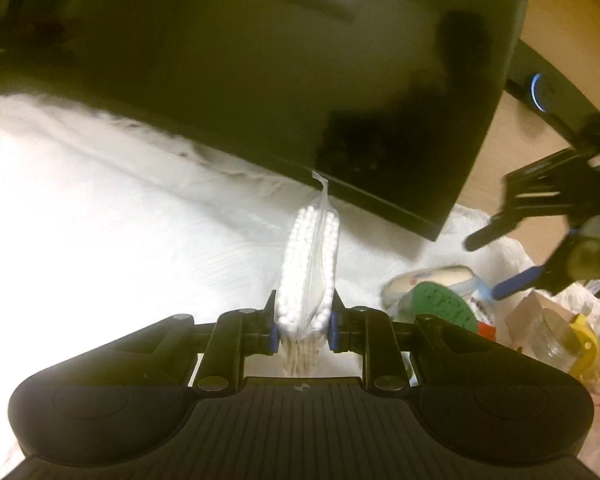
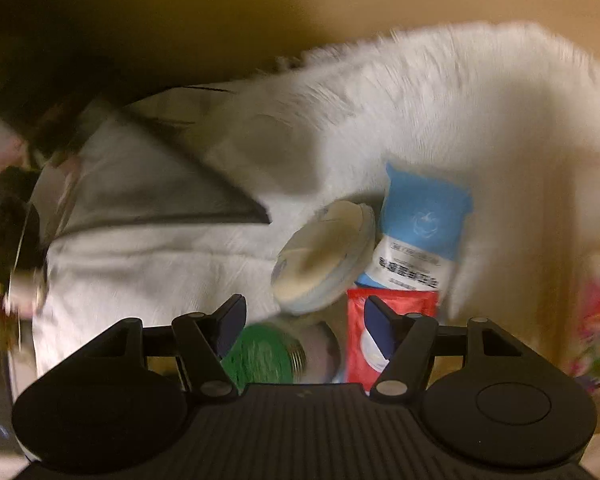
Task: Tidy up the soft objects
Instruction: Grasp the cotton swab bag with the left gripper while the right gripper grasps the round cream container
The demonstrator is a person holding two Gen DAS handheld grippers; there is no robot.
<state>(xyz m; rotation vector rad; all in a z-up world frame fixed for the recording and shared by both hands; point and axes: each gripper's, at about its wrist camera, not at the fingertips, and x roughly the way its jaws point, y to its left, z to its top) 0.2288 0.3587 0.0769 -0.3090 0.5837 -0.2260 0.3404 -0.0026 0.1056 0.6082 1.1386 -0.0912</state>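
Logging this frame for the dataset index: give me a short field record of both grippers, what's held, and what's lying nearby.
left gripper: shut on bag of cotton swabs, bag upright between the pads
right gripper: open, nothing between the pads
under right gripper: green-lidded jar, red packet
nearby: round white container, blue and white pack
surface: white fluffy cover
behind bag: large dark panel, kind unclear
image quality: right wrist view motion-blurred

Ahead of my left gripper, a big dark flat panel overhangs; white fluffy bedding lies open leftward, cluttered packets crowd rightward.
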